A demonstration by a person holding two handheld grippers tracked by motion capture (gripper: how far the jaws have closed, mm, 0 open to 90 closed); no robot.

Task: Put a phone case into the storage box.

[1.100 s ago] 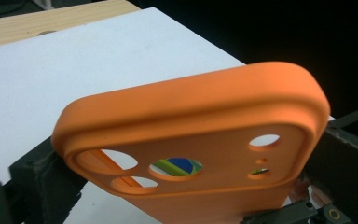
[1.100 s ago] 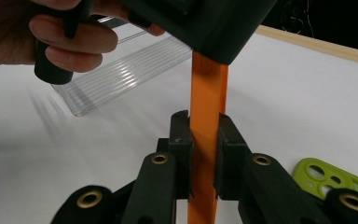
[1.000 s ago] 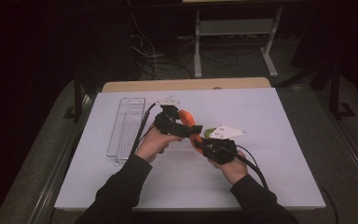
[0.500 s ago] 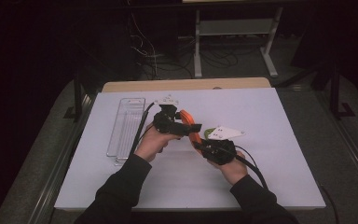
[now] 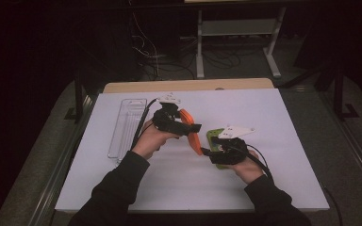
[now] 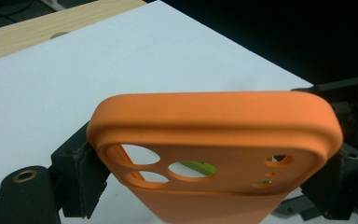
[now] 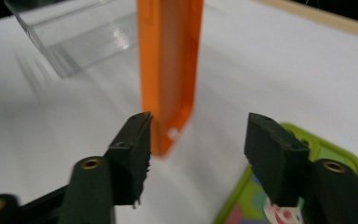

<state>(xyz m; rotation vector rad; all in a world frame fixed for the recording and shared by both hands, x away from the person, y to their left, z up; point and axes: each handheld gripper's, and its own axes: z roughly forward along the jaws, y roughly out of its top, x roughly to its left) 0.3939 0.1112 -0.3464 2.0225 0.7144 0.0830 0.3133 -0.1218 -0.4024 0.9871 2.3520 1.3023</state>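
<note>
Left gripper: I have it clenched across the orange phone case, one pad on each long side wall, near the camera-cutout end; its jaws have just been closing onto the case

Right gripper: released; its jaws have just been opening, and they now stand apart with the lower end of the case just ahead of them, no pad touching it

Where the case is: lifted off the white table, held between my two hands in the high view, edge-on to the right gripper

Green case: lies flat on the table under and beside my right gripper, apart from the orange one

Clear tray: off to the left, well apart from both cases

How the orange case will handle: I judge it light and soft, a thin flexible shell with a matte, fairly grippy skin; it should bow if squeezed hard, and the open side has no stiffness

Where to take hold: across the side walls close to a corner, where the rim is stiffest, as my left gripper does now; I'd avoid the thin web around the cutouts

Risk: too tight a clench may fold the shell and let it spring out
</note>
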